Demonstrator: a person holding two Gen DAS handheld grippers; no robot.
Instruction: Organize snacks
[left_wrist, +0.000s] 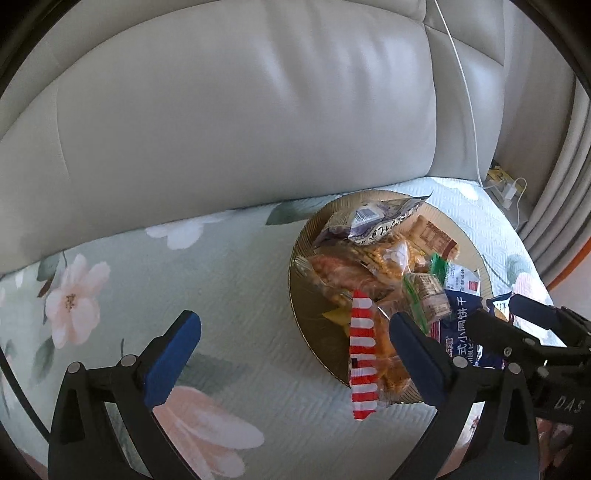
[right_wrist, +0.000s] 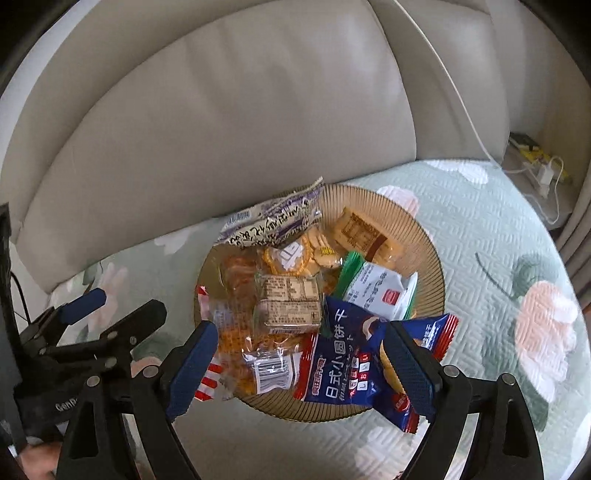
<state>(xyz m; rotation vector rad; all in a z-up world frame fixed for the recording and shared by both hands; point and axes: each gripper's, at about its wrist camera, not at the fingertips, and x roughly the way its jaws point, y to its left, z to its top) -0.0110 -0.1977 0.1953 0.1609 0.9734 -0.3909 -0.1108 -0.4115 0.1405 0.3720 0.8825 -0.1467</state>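
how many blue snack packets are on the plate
1. The blue packet lies at the plate's near rim, partly over the edge, between the right gripper's open fingers. Others may be buried under the pile.

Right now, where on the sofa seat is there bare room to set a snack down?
Free: the floral seat cover left of the plate, up to the backrest, and the stretch right of the plate toward the charger. Crowded: the plate itself, piled with packets; the striped packet and blue biscuit packet overhang its near rim.
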